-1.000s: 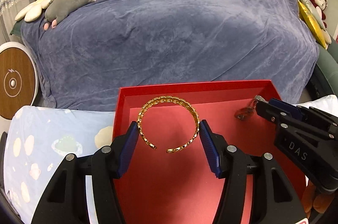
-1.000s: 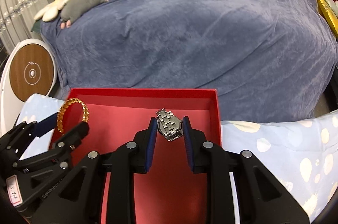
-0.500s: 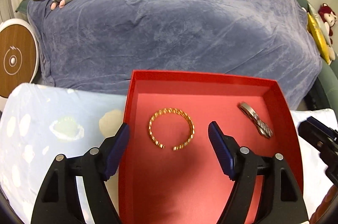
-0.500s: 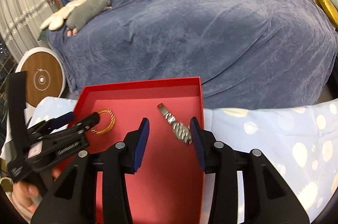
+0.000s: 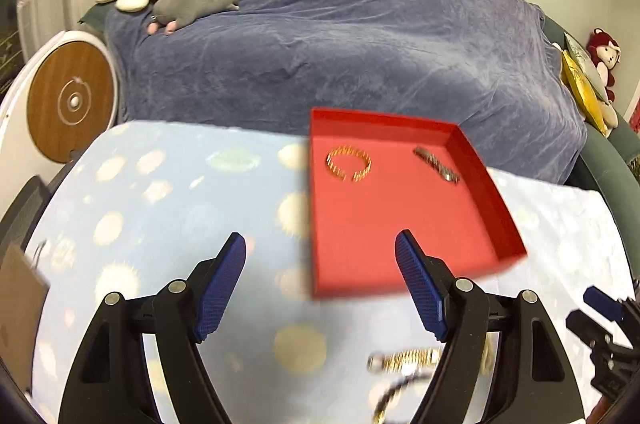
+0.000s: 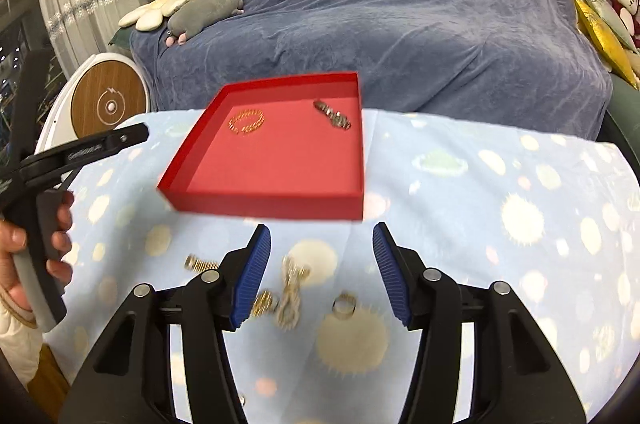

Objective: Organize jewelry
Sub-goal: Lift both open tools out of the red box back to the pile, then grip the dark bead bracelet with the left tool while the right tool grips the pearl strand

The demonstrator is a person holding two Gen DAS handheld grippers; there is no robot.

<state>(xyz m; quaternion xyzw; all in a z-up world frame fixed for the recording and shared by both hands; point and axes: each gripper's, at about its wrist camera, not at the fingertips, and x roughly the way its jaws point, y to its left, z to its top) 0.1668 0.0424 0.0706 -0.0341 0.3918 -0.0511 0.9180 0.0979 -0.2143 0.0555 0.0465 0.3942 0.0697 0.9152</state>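
Note:
A red tray (image 5: 504, 212) (image 6: 260, 202) lies on a pale blue spotted cloth. In it lie a gold bangle (image 5: 349, 163) (image 6: 247, 121) and a silver watch (image 5: 436, 164) (image 6: 333, 114). My left gripper (image 5: 320, 284) is open and empty, pulled back near the tray's front edge. My right gripper (image 6: 320, 272) is open and empty above loose jewelry: a gold chain (image 6: 292, 290), a silver ring (image 6: 345, 304) and small gold pieces (image 6: 198, 263). A gold piece (image 5: 404, 360) shows blurred by my left gripper's right finger.
A bed under a blue-grey blanket (image 5: 360, 36) stands beyond the table, with plush toys (image 5: 196, 2) on it. A round wooden-faced disc (image 5: 70, 100) stands at the left. A brown cardboard edge (image 5: 16, 304) is at the near left. My left gripper also shows in the right wrist view (image 6: 80, 152).
Both grippers have drawn back and up from the tray, leaving the bangle and watch lying inside. The loose jewelry on the cloth has come into view.

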